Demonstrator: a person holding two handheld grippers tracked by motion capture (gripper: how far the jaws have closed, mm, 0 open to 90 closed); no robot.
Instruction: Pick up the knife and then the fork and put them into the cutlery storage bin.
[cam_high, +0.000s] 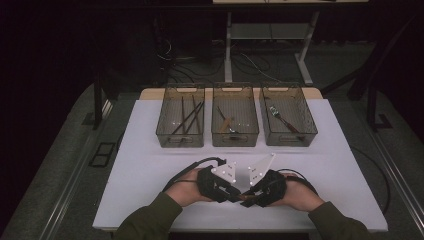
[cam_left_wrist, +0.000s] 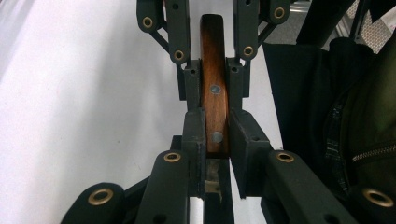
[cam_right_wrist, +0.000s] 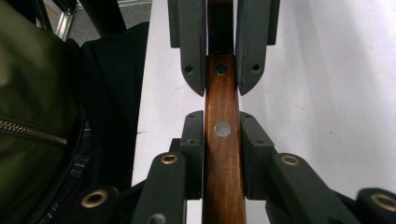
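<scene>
- Your left gripper (cam_high: 235, 192), at the table's (cam_high: 150, 150) near edge, 6 o'clock: jaws pinching the wooden handle (cam_left_wrist: 214, 88) with metal rivets.
- Your right gripper (cam_high: 246, 196), tip to tip with the left: jaws pressed on the same handle (cam_right_wrist: 223, 154), further along it.
- The handle hangs between both grippers just above the white tabletop.
- Three mesh bins at 12 o'clock: the left bin (cam_high: 180, 122) holds chopsticks (cam_high: 189, 119); the middle bin (cam_high: 235, 121) and the right bin (cam_high: 288, 120) each hold cutlery too small to tell apart.
</scene>
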